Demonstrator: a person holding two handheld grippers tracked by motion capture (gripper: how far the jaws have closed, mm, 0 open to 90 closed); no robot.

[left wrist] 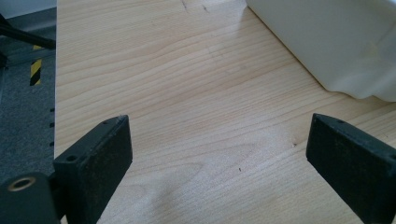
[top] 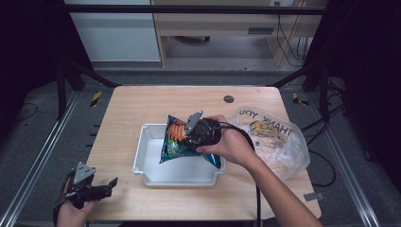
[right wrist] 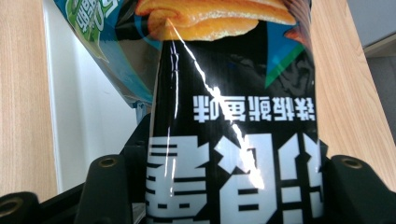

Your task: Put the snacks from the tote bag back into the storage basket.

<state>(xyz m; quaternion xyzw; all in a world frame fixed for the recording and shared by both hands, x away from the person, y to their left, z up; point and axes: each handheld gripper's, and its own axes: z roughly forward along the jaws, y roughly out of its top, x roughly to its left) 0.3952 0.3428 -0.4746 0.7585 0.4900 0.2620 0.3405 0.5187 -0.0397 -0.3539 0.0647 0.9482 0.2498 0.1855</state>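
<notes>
Right gripper (top: 182, 137) sits near the centre of the counter (top: 142, 101), jaws clamped on a snack bag (top: 172, 142). In the right gripper view the snack bag (right wrist: 233, 140) fills the gap between the two black jaws, its glossy black panel with white lettering upside down and orange chips pictured at twelve o'clock. The bag hangs tilted over a white tray (top: 142, 161), its lower edge reaching down inside the tray's right half. At three o'clock from the tray lies a clear plastic bag (top: 283, 142) printed "THANK YOU", something pale orange bundled inside. Over at the counter's seven o'clock corner, the left gripper (top: 106, 187) rests low in the hand, jaws spread wide and empty over bare wood. In the left gripper view, the tray's white wall (left wrist: 327, 46) sits at two o'clock.
</notes>
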